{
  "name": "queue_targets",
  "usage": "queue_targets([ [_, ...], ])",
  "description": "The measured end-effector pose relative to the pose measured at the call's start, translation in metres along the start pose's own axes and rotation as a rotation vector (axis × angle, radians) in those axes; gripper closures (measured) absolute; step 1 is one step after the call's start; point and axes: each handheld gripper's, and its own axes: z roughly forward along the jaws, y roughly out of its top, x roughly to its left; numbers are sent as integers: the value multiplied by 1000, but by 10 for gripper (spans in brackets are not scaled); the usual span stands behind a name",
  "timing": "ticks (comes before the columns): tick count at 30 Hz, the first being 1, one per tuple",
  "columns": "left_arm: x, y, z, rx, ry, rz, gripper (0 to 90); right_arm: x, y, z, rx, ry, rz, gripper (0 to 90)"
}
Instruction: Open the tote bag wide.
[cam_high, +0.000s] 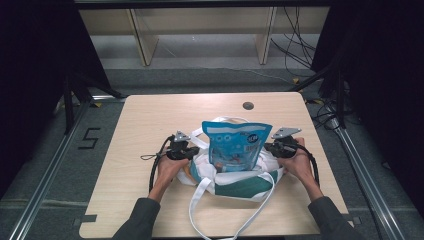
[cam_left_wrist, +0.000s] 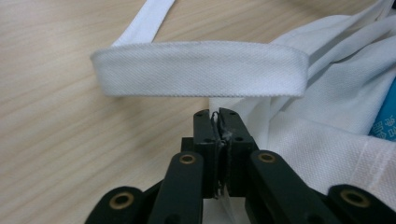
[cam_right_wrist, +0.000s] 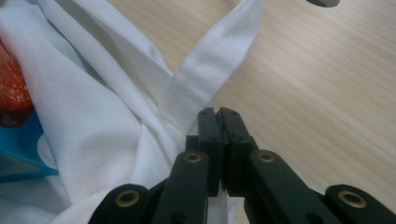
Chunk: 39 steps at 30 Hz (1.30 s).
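On the worktop, the left gripper has its fingers clenched on the white cloth of the tote bag, just under a strap loop. The blue pouch stands upright in the bag between both hands. The right gripper pinches what looks like bag fabric at the opposite edge.

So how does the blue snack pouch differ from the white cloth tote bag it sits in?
The blue printed snack pouch stands upright, while the white cloth tote bag slumps low on the table. The pouch is glossy and holds its shape; the bag is soft woven fabric that folds, with long straps. The pouch is untouched, whereas the bag's fabric is pinched by the left gripper and right gripper. Both rest mid-table.
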Motion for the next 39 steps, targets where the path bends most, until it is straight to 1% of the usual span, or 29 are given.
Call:
queue_targets([
  [1, -1, 2, -4, -9, 15, 0, 809, 0, 2, -2, 5, 2, 10, 883],
  [2, -2, 5, -9, -42, 17, -25, 775, 0, 2, -4, -4, -1, 6, 874],
  [4, -6, 11, -23, -70, 22, -15, 711, 0, 5, -10, -6, 11, 21, 822],
  [5, -7, 13, -29, -83, 21, -5, 701, -3, 7, -14, -48, -1, 24, 788],
  [6, -9, 16, -36, -94, 13, 1, 688, -3, 8, -19, -53, 8, 45, 770],
  [7, -14, 20, -46, -128, 6, 4, 683, -4, 10, -23, -80, 15, 54, 750],
  [8, -18, 21, -55, -141, -5, 5, 684, -4, 13, -32, -102, 9, 67, 738],
  [9, -23, 22, -62, -143, -14, 19, 684, -4, 16, -40, -126, 10, 68, 738],
  [10, -26, 22, -68, -141, -16, 44, 685, -2, 18, -50, -136, 25, 88, 737],
  [11, -32, 21, -73, -146, -27, 39, 693, -1, 20, -56, -153, 29, 84, 738],
  [12, -39, 18, -77, -147, -54, 49, 703, 1, 21, -65, -166, 35, 87, 746],
  [13, -45, 14, -79, -148, -73, 54, 717, 7, 20, -75, -161, 44, 84, 760],
  [14, -49, 11, -81, -139, -95, 50, 728, 10, 19, -82, -162, 45, 50, 777],
  [15, -56, 6, -81, -135, -114, 51, 745, 15, 17, -87, -156, 50, 44, 800],
  [16, -62, 1, -82, -123, -137, 54, 754, 21, 12, -93, -145, 69, -1, 827],
  [17, -67, -3, -82, -112, -149, 65, 767, 27, 7, -96, -124, 86, -9, 851],
  [19, -72, -12, -80, -92, -168, 79, 794, 36, -2, -100, -80, 83, -51, 883],
  [22, -75, -29, -69, -19, -174, 82, 803, 46, -19, -91, -5, 104, -82, 899],
  [23, -76, -34, -62, 7, -173, 102, 806, 49, -24, -84, 19, 95, -79, 900],
  [24, -78, -39, -56, 46, -152, 135, 810, 51, -28, -78, 43, 93, -84, 899],
  [25, -82, -43, -50, 67, -130, 151, 818, 52, -30, -72, 74, 97, -88, 900],
  [27, -88, -47, -43, 88, -86, 192, 824, 53, -34, -61, 111, 75, -94, 900],
  [28, -89, -46, -43, 91, -81, 202, 826, 54, -35, -56, 133, 78, -90, 900],
  [29, -88, -45, -42, 91, -83, 202, 826, 54, -38, -52, 135, 71, -98, 900],
  [32, -84, -45, -37, 66, -74, 170, 834, 48, -40, -48, 127, 86, -81, 900],
  [33, -82, -42, -34, 62, -73, 194, 835, 47, -40, -46, 114, 72, -68, 900],
  [35, -83, -40, -29, 53, -56, 173, 839, 43, -39, -43, 107, 59, -65, 900],
  [38, -80, -37, -24, 47, -51, 164, 839, 35, -35, -36, 111, 45, -50, 900],
  [39, -78, -36, -22, 46, -51, 164, 839, 33, -35, -32, 79, 35, -44, 900],
])
